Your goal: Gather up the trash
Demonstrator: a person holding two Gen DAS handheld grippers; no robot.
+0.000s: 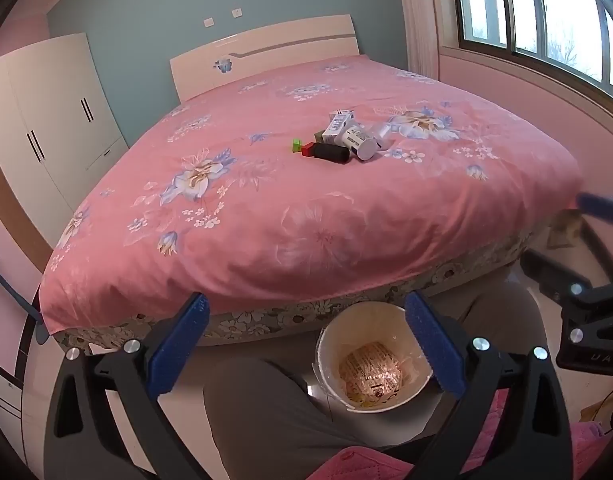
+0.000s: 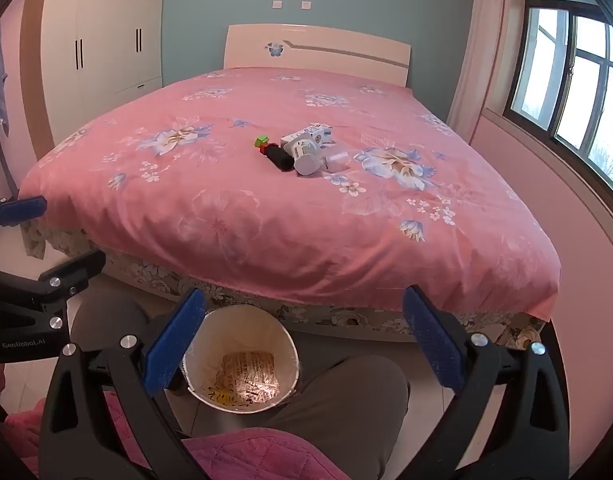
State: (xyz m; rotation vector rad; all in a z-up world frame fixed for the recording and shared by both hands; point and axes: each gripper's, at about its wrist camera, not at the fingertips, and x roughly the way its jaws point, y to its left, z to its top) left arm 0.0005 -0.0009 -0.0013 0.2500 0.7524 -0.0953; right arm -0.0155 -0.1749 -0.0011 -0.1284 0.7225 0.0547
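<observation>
Nearest, both tongs hang released and grasp nothing: the left tongs [image 1: 304, 344] and the right tongs [image 2: 304, 340] each show blue pads spread wide, held back from the bed, probably because no pickup has begun. Taking the trash bin [image 2: 242, 356] as the landmark: it stands on the floor between the person's knees [image 2: 346, 392], at the foot of the bed, seemingly kept close so that anything lifted needs only a short carry back. A crinkled printed wrapper [image 2: 250, 372] lies at its bottom.

Beyond the bin rises the bed [image 2: 266, 216] under a pink flowered cover, and well past the bin, toward the bed's middle, sits the trash in one tight cluster: a black cylinder [image 1: 332, 154], a white paper cup [image 1: 360, 142] on its side, a small carton [image 1: 338, 122], and green and red blocks [image 1: 300, 147].

Between bin and cluster only smooth cover lies; the reach over the bed edge looks the main difficulty. Farther off stand the headboard [image 2: 318, 50], a wardrobe [image 2: 106, 28] and a window [image 2: 578, 80].
</observation>
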